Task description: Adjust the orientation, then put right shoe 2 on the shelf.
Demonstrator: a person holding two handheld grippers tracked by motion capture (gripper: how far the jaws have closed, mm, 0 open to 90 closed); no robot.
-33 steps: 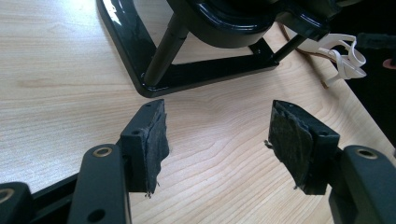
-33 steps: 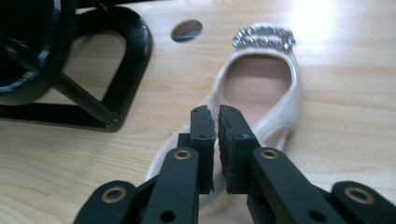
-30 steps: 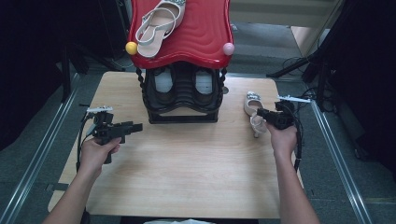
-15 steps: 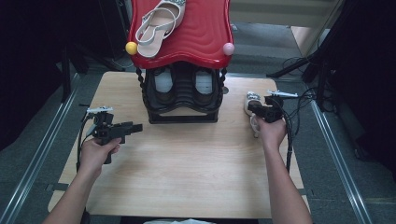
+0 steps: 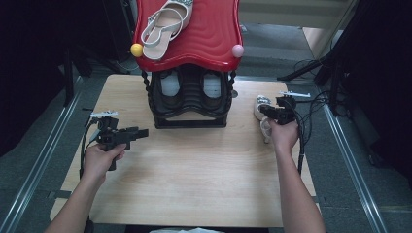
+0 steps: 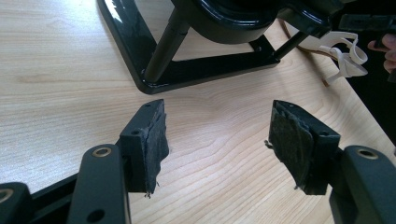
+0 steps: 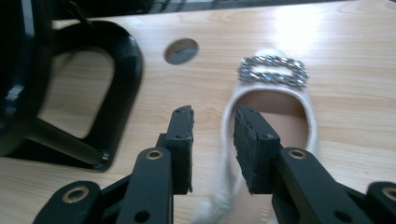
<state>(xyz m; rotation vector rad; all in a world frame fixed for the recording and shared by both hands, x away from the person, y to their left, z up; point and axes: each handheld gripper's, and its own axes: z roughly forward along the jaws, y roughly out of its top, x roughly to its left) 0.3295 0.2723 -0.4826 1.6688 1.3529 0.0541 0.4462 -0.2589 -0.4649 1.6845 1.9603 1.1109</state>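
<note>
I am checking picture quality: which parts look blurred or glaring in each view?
Right gripper view: black rack at left and sandal strap near the jaws smeared, glare on the table. Left gripper view: sharp pads. High view: dark surroundings.

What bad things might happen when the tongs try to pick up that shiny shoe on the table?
1. The right tongs straddle just the sandal's thin side edge, pads not yet pressing, so a pinch there might slip off.
2. Its loose straps trail on the table and may snag.
3. The black rack stands close beside; a lifted shoe might bump it.
</note>
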